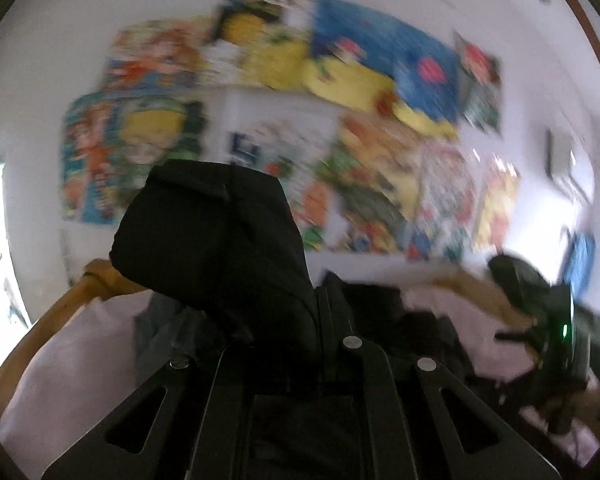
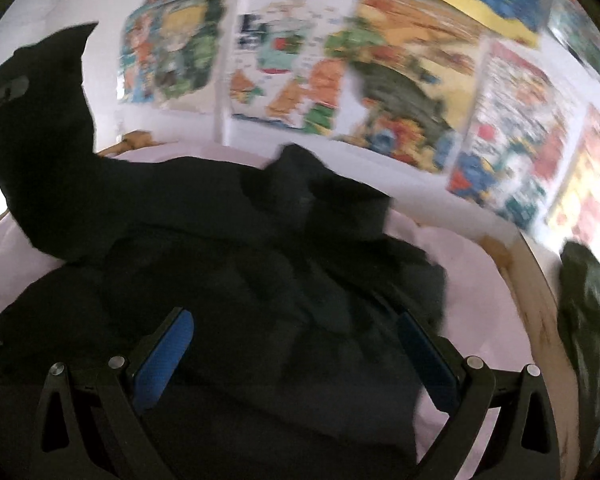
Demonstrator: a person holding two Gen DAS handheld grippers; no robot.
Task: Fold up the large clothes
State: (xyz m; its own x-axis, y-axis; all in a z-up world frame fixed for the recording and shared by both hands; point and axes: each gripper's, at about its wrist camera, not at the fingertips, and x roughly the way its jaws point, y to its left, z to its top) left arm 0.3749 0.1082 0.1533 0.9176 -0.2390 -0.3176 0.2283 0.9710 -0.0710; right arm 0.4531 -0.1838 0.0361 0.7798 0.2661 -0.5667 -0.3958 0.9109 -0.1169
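**Over the bed: black garment lifted, no fold made yet**

Above a pale sheet [image 2: 476,264] framed by a wooden bed rail [image 2: 536,320], a large black garment [image 2: 228,240] lies bunched and rumpled. One end of it is drawn up off the sheet — the left gripper [image 1: 332,320] has its jaws closed on a wad of the cloth, which stands up in a dark hump right in front of that camera. From the right wrist view the same raised end shows at the far left, held up against the wall of bright posters [image 2: 340,80].

The right gripper [image 2: 296,344] is spread wide, its blue pads [image 2: 168,352] standing apart over the heap; cloth lies below and between them, but the pads do not press on it. It holds nothing.

Judging by how things lie, the task is at its start: the garment is neither spread flat nor squared, and no crease or folded edge shows. Spreading, smoothing and every fold remain — likely the right gripper must first take a second corner. Both views are blurred, so finer detail cannot be told.
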